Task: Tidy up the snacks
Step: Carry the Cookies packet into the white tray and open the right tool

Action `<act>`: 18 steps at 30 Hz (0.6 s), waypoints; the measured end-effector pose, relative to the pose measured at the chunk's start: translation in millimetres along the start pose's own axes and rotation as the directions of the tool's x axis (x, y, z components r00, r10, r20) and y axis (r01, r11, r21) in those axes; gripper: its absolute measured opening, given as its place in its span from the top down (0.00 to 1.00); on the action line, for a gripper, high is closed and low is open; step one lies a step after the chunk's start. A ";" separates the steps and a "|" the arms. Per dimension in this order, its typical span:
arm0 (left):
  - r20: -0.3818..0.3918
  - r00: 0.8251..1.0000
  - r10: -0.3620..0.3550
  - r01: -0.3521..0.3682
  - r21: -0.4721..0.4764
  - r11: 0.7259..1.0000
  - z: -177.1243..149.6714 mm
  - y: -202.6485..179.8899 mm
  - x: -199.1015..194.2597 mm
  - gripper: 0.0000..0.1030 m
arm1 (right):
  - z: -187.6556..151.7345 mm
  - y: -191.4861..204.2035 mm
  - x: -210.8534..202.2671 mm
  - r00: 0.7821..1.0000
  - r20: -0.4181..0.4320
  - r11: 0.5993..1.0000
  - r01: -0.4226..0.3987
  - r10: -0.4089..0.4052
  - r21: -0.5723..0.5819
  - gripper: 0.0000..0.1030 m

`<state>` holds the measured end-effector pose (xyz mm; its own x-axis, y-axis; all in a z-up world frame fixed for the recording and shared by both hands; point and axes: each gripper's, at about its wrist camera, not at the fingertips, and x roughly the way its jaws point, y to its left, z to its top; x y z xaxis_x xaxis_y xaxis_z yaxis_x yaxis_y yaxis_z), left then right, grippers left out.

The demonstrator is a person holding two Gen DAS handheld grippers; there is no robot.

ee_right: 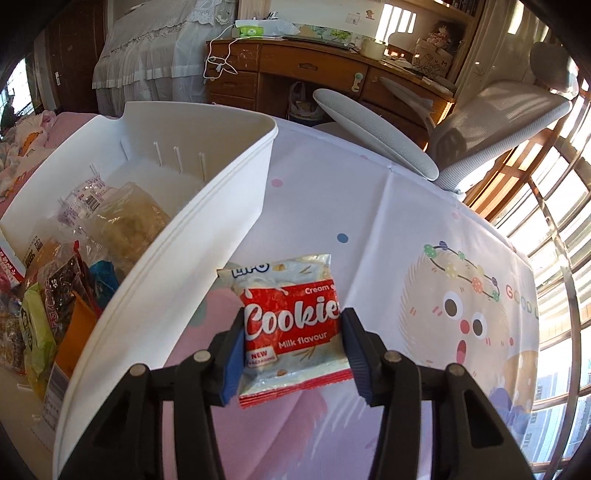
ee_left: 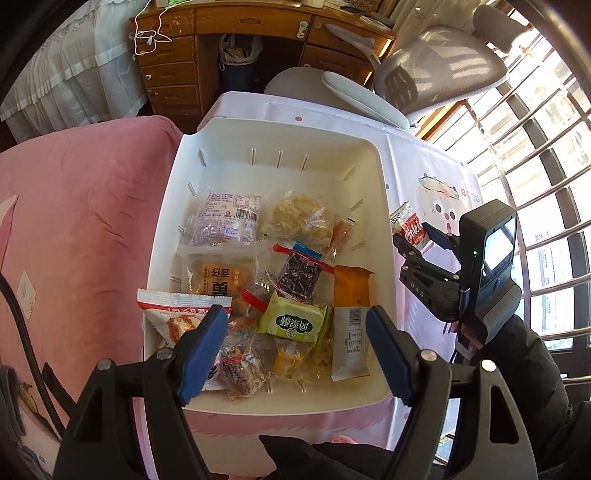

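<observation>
A white plastic bin (ee_left: 373, 177) (ee_right: 207, 221) on the table holds several wrapped snacks, among them a green packet (ee_left: 293, 323) and an orange one (ee_left: 352, 286). My left gripper (ee_left: 297, 349) hovers open above the near end of the bin, nothing between its blue pads. My right gripper (ee_right: 293, 352) is shut on a red and white cookie packet (ee_right: 291, 325) (ee_left: 412, 227), lifted off the tablecloth just right of the bin. In the left wrist view the right gripper (ee_left: 417, 236) shows beside the bin's right wall.
A pink and white cartoon tablecloth (ee_right: 424, 229) covers the table. A grey mesh office chair (ee_left: 436, 74) and a wooden desk (ee_left: 258, 22) stand behind it. A pink bed cover (ee_left: 81, 206) lies left of the bin; window bars (ee_left: 546, 177) are at the right.
</observation>
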<state>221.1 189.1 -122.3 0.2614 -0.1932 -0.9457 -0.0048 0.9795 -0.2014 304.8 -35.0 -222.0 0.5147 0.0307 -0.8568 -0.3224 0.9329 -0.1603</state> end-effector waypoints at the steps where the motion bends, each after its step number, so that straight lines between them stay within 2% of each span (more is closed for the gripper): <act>1: 0.007 1.000 -0.009 0.009 0.013 1.000 -1.4 1.8 -4.7 0.26 | -0.2 2.0 -7.8 1.000 0.005 1.000 0.020 -0.020 0.007 0.53; 4: 0.030 0.999 -0.040 0.038 0.051 0.998 -5.8 6.6 -18.5 0.26 | -2.1 9.8 -33.0 0.997 0.024 0.997 0.074 -0.075 0.035 0.53; 8: 0.059 0.996 -0.074 0.068 0.087 0.994 -13.4 14.6 -35.3 0.26 | -7.9 23.0 -68.3 0.993 0.051 0.991 0.105 -0.109 0.081 0.53; 18: 0.127 0.984 -0.125 0.110 0.118 0.987 -45.3 39.4 -71.9 0.26 | -20.8 87.5 -133.8 0.992 0.124 0.992 0.012 -0.028 0.127 0.52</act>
<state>158.3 239.0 -73.8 0.3805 -0.3052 -0.8730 0.1375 0.9522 -0.2729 191.2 35.0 -131.6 0.6181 0.0487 -0.7846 -0.2128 0.9712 -0.1073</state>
